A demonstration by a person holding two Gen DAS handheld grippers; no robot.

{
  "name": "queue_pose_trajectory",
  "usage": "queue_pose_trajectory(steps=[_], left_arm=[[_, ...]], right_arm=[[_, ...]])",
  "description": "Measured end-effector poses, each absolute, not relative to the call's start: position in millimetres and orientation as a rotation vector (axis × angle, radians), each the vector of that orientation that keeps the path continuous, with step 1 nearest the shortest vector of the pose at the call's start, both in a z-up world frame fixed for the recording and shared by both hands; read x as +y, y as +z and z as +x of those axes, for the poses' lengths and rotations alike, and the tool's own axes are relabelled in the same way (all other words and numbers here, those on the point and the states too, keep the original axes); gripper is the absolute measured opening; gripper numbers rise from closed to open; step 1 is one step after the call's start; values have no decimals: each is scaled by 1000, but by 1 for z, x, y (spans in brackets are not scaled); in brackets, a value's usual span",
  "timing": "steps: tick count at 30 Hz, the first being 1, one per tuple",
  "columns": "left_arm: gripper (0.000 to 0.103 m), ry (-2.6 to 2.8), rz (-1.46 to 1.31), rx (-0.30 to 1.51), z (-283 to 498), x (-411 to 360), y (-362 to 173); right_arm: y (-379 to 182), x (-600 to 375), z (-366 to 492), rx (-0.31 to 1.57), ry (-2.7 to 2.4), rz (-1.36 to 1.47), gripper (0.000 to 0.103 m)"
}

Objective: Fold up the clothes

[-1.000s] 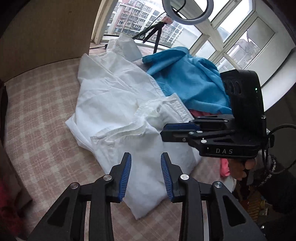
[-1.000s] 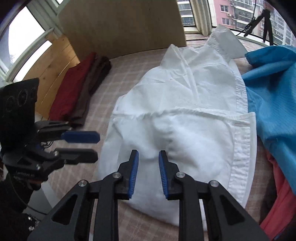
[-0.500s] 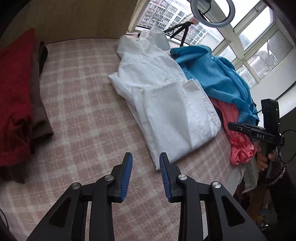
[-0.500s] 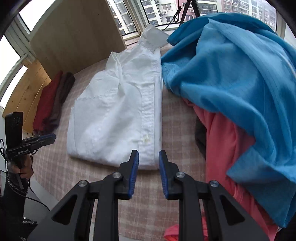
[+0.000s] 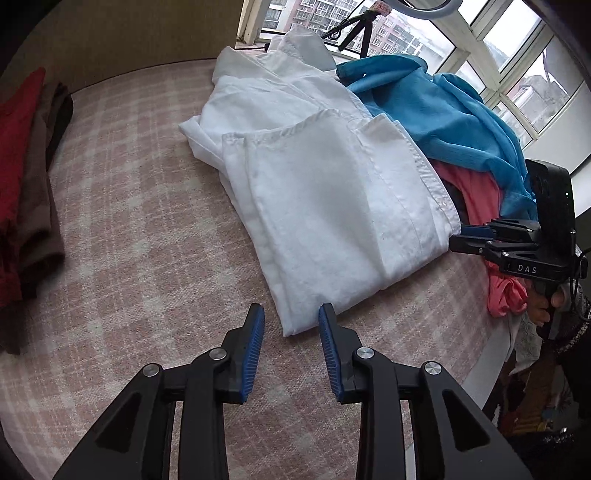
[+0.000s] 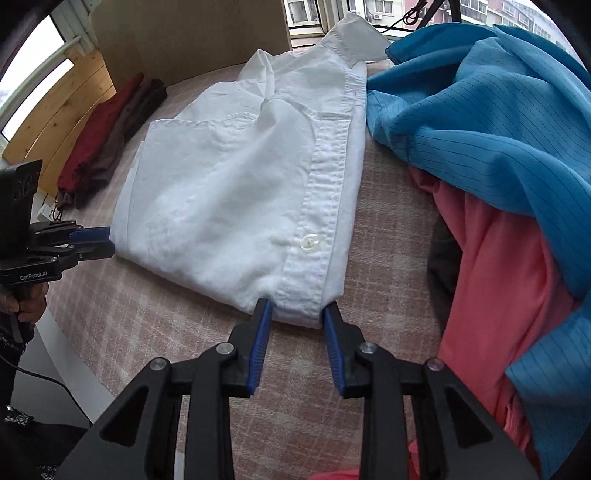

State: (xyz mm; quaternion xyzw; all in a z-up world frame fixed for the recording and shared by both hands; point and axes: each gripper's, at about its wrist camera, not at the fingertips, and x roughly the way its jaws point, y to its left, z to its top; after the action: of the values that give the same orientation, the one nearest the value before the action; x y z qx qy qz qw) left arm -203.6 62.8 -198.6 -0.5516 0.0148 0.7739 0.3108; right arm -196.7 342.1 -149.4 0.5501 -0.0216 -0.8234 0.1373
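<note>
Lying folded on the pink plaid desk (image 5: 140,236), the white shirt (image 5: 332,206) has its collar toward the window and its lower fold toward the camera. Left hand-held gripper (image 5: 291,347) hangs over the desk at the shirt's near left corner, jaws part-spread, nothing between the pads, the corner just ahead of the tips. Right hand-held gripper (image 6: 297,343) sits at the near right corner; its jaws have just been opening, and the buttoned placket edge lies between the fingertips (image 6: 264,314), pads flanking the cloth rather than pressing it. One button (image 6: 310,242) shows on the placket, a little above the tips. Blue garment (image 6: 491,122) is heaped to the right of the shirt, touching its edge near the collar, draped over a pink garment (image 6: 487,280). Red and brown folded clothes (image 6: 107,136) are stacked at the far left of the desk, well apart from the shirt. Each view catches the other gripper at the shirt's opposite corner, with a person's hand (image 5: 546,302) on the grip. Tripod legs (image 5: 360,31) stand at the window behind.
</note>
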Motion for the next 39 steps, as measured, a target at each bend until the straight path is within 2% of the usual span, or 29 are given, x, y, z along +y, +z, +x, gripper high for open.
queue_pose_trajectory(steps=[3, 4, 5, 8, 18, 22, 24, 30, 32, 33, 35, 37, 39], left_arm=[[22, 2033, -1441, 58, -203, 70, -198], [17, 2033, -1436, 76, -203, 73, -199], [7, 2031, -1432, 79, -203, 74, -199], [3, 2015, -1426, 51, -207, 75, -196], [3, 2013, -1411, 71, -210, 76, -184], [3, 2017, -1388, 87, -209, 74, -177], [3, 2019, -1349, 112, -207, 71, -169], [3, 1987, -1352, 120, -207, 66, -170], [3, 1992, -1407, 110, -210, 65, -182], [3, 1991, -1417, 101, -210, 64, -185], [3, 1985, -1413, 88, -209, 64, -185], [3, 1981, -1408, 113, -209, 66, -183], [3, 1976, -1407, 142, -209, 70, -181]], right_arm=[[-149, 345, -198, -67, -2358, 1584, 28], [-150, 347, -198, -68, -2354, 1582, 28], [-150, 348, -198, -71, -2349, 1581, 28], [-153, 350, -199, -69, -2331, 1585, 28], [-151, 352, -202, -70, -2294, 1561, 28], [-145, 351, -202, -48, -2296, 1540, 12], [-136, 354, -202, -58, -2297, 1521, 10], [-115, 365, -206, -77, -2309, 1473, 6], [-126, 368, -209, -106, -2322, 1529, 5], [-135, 371, -210, -104, -2335, 1574, 1], [-151, 378, -210, -120, -2353, 1649, 1], [-142, 388, -204, -262, -2341, 1577, 1], [-124, 382, -197, -195, -2369, 1503, 2]])
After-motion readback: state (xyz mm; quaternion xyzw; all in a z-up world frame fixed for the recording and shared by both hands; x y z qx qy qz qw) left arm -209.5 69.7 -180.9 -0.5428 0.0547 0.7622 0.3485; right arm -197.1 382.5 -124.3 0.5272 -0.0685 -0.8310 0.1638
